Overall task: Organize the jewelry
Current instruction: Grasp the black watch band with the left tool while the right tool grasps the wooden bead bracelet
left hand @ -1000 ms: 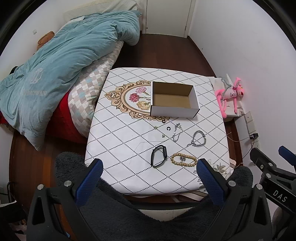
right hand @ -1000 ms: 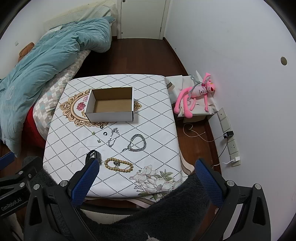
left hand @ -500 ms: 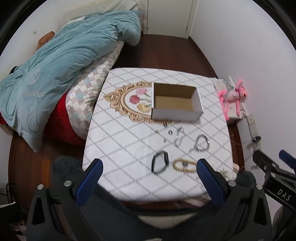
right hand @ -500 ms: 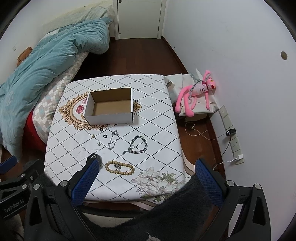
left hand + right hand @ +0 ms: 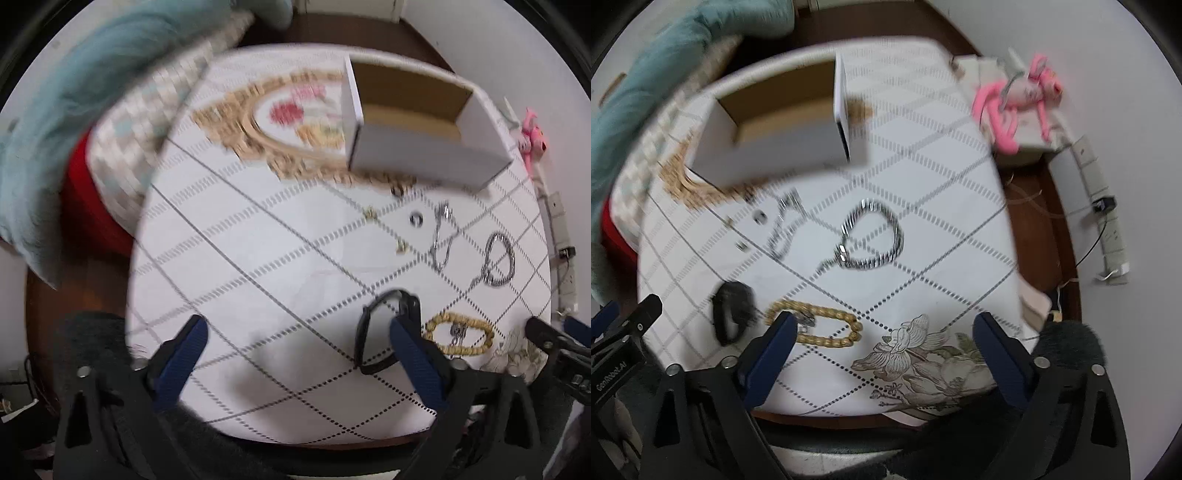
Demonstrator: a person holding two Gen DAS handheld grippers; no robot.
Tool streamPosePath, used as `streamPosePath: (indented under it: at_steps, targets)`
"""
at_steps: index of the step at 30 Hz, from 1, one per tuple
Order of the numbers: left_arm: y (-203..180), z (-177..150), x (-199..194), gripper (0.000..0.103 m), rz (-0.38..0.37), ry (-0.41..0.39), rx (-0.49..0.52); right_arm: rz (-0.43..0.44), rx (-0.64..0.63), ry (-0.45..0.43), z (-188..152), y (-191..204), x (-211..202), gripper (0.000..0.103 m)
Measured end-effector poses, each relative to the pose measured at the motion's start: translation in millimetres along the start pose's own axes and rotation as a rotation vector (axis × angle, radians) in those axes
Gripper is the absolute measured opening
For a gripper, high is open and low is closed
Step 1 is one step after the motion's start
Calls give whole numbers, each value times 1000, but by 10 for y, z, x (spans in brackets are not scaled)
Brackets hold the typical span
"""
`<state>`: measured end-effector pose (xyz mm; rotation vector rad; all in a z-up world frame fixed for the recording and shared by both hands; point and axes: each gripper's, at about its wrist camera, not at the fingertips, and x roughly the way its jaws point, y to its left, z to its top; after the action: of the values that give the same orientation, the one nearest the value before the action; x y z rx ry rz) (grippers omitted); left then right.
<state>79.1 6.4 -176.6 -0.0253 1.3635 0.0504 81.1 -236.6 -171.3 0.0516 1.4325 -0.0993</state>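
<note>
An open white cardboard box (image 5: 421, 122) stands on the white diamond-patterned table (image 5: 258, 258); it also shows in the right wrist view (image 5: 775, 129). Before it lie a black band (image 5: 373, 332), a wooden bead bracelet (image 5: 458, 336), a silver chain bracelet (image 5: 498, 262), a thin silver chain (image 5: 441, 236) and small rings. My left gripper (image 5: 295, 354) is open above the table's near edge, its right finger over the black band. My right gripper (image 5: 886, 350) is open over the near edge, its left finger by the bead bracelet (image 5: 820, 326). The silver bracelet (image 5: 871, 240) lies ahead.
A bed with a teal duvet (image 5: 74, 92) lies left of the table. A pink plush toy (image 5: 1015, 99) sits on a low stand at the right, with a power strip (image 5: 1104, 206) on the wooden floor. A dark fuzzy seat (image 5: 1067, 339) is below the grippers.
Both grippers have dropped and moved forward towards the table, so the jewelry and box look much larger. The views are blurred by motion. Both stay open.
</note>
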Motion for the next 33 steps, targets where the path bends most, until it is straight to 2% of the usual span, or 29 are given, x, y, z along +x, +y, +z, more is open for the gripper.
streamPosePath:
  at_steps: [2, 4, 6, 8, 10, 11, 12, 15, 17, 18, 19, 21, 24, 28, 33]
  targets:
    - [-16, -29, 155, 86, -29, 30, 2, 5, -3, 32, -35, 12, 208, 88]
    - [-38, -52, 245, 71, -60, 50, 11, -3, -7, 63, -78, 46, 390, 82]
    - [-78, -77, 319, 65, -70, 61, 24, 1, -5, 85, -111, 60, 512, 78]
    - [-114, -94, 358, 53, -68, 55, 45, 6, -8, 95, -150, 92, 617, 74]
    - [-140, -109, 402, 41, -71, 57, 59, 8, -15, 102, -176, 117, 681, 64]
    - [-153, -118, 420, 38, -76, 58, 65, 1, -24, 81, -194, 139, 684, 63]
    - [-169, -130, 438, 32, -82, 59, 74, 2, -35, 102, -205, 163, 684, 59]
    - [-207, -145, 458, 24, -62, 38, 106, 5, -48, 74, -235, 206, 681, 56]
    - [-215, -164, 442, 12, -55, 18, 119, 6, -57, 46, -255, 231, 661, 50]
    - [-228, -175, 425, 6, -54, 15, 123, 6, -62, 30, -266, 243, 650, 43]
    - [-220, -184, 418, 6, -47, 8, 127, 7, -65, 18, -274, 252, 643, 28]
    - [-191, -203, 406, 5, -41, -2, 125, 0, -62, 15, -288, 265, 585, 10]
    - [-178, -218, 351, 4, -30, -16, 130, 28, -41, 15, -272, 240, 498, 10]
    - [-123, -250, 267, 4, -26, -37, 127, 72, -10, -53, -248, 154, 285, 9]
    - [-236, -175, -147, 4, -60, -80, 105, 143, -7, -111, -113, 117, 34, 9]
